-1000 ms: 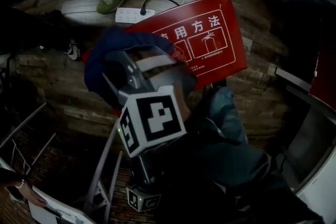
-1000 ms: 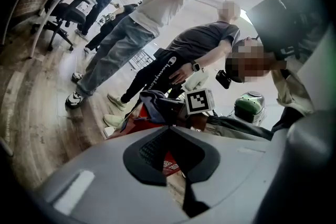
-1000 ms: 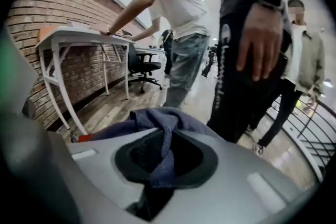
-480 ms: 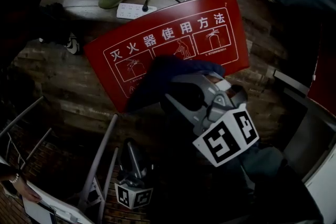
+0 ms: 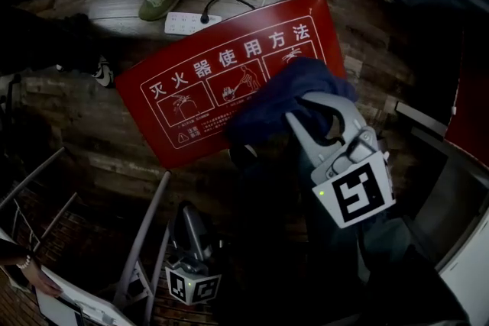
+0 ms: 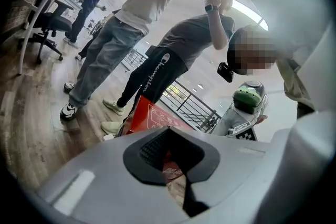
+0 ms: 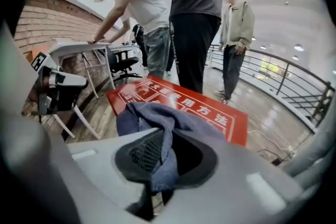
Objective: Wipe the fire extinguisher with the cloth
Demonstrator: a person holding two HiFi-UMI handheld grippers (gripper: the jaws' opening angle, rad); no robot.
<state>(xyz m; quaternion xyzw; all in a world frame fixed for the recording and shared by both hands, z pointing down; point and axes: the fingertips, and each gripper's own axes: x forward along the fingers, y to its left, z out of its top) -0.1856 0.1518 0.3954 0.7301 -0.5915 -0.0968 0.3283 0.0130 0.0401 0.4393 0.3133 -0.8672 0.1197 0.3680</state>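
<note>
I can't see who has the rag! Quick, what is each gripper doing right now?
Left gripper: closed, holding nothing.
Right gripper: closed on the crumpled blue fabric cloth.

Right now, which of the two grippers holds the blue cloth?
The right gripper: the blue cloth is pinched between its jaws. The left gripper has nothing between its jaws.

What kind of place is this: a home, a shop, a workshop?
Most likely an open-plan office or lab hall. There is a brown wood-plank floor, a red brick wall with a white desk and a black office chair beside it, and a dark metal railing along a shiny walkway.
</note>
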